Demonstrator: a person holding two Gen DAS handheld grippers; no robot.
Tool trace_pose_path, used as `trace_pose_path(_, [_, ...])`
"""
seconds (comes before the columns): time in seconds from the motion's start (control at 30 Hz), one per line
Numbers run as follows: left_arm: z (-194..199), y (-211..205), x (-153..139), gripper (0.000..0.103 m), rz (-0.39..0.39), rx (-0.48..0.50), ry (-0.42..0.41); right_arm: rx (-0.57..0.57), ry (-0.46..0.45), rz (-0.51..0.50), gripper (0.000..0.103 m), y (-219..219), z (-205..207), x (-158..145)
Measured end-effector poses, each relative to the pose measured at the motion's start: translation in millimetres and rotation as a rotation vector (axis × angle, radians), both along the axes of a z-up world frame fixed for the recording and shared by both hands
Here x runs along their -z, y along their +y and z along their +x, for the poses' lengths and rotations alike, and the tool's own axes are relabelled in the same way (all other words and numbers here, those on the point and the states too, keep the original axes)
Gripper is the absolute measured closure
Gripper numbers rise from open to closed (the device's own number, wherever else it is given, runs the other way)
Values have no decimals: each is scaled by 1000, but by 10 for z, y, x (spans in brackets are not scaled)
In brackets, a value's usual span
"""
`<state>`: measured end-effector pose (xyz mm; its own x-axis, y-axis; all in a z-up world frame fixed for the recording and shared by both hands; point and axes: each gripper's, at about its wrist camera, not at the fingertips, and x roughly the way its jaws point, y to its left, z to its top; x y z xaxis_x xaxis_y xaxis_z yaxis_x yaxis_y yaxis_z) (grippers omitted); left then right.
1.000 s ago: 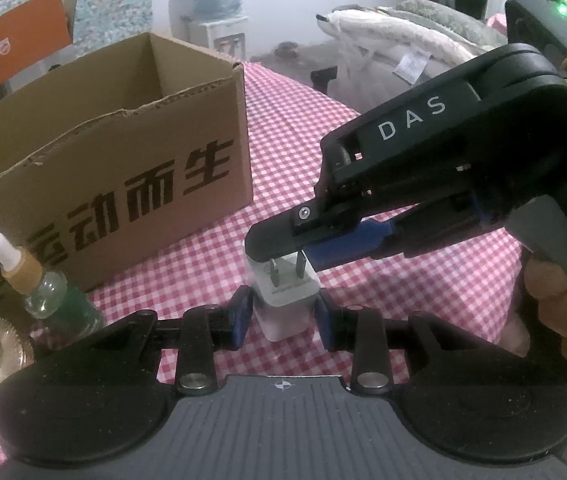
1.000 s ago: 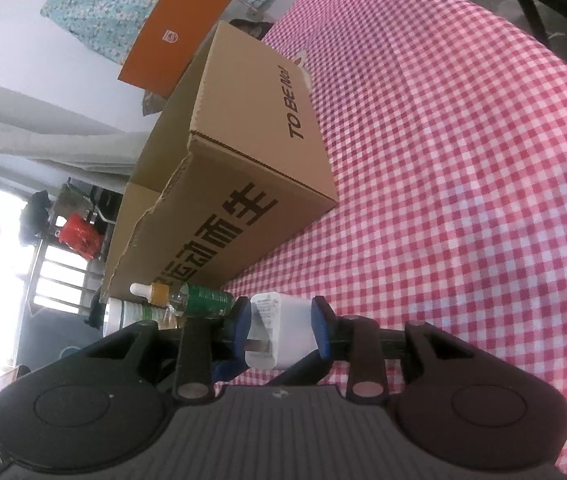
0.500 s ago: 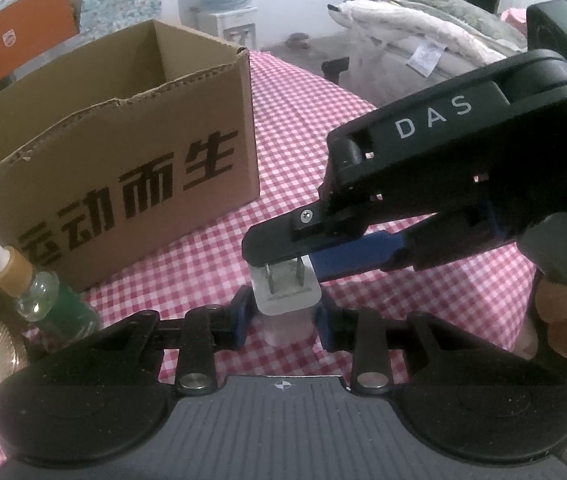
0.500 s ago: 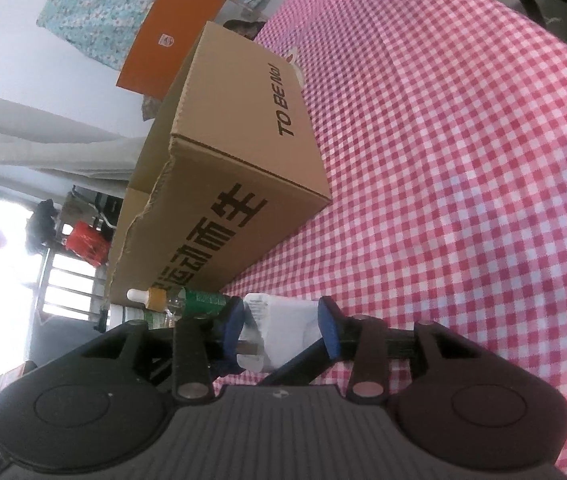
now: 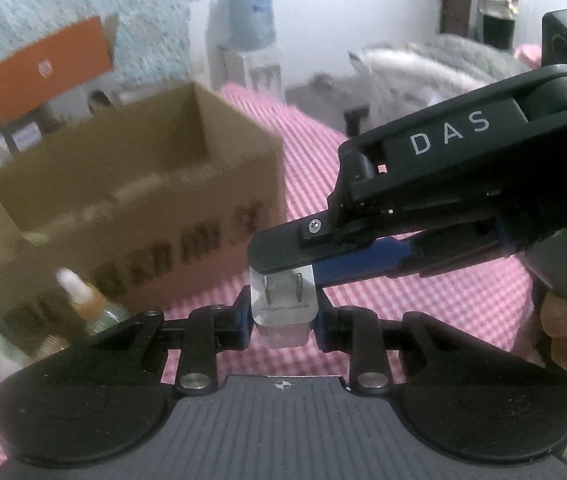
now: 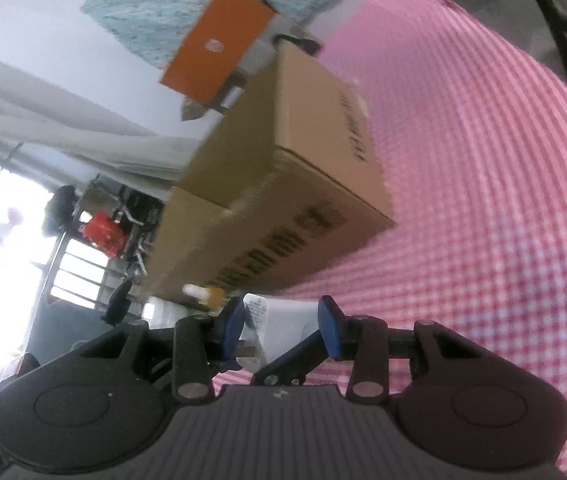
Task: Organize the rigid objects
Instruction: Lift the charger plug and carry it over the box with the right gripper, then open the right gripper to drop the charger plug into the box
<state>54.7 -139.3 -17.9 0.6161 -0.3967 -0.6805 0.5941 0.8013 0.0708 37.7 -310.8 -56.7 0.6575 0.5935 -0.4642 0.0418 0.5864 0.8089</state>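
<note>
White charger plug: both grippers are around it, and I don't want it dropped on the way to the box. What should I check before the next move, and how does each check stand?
1. Left gripper pads pressing on the charger plug: ok. Its jaws have just been closing on the plug.
2. Right gripper let go of the plug: cannot tell. Its jaws have just been opening; the plug sits between them, pads close beside it.
3. Cardboard box open on top: ok.
4. Dropper bottle out of the way: ok. It stands left of the plug, in front of the box.
</note>
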Motion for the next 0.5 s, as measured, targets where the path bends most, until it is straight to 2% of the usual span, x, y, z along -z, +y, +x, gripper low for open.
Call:
trace_pose_path(0.23, [189, 183, -586, 75, -53, -85, -112, -67, -169, -62, 59, 221, 286, -684])
trace_pose_path(0.37, [512, 178, -805, 75, -53, -130, -125, -120, -214, -99, 59, 312, 645, -991])
trace_pose_path(0.5, [929, 191, -837, 75, -44, -170, -77, -177, -202, -162, 59, 414, 1162, -1177])
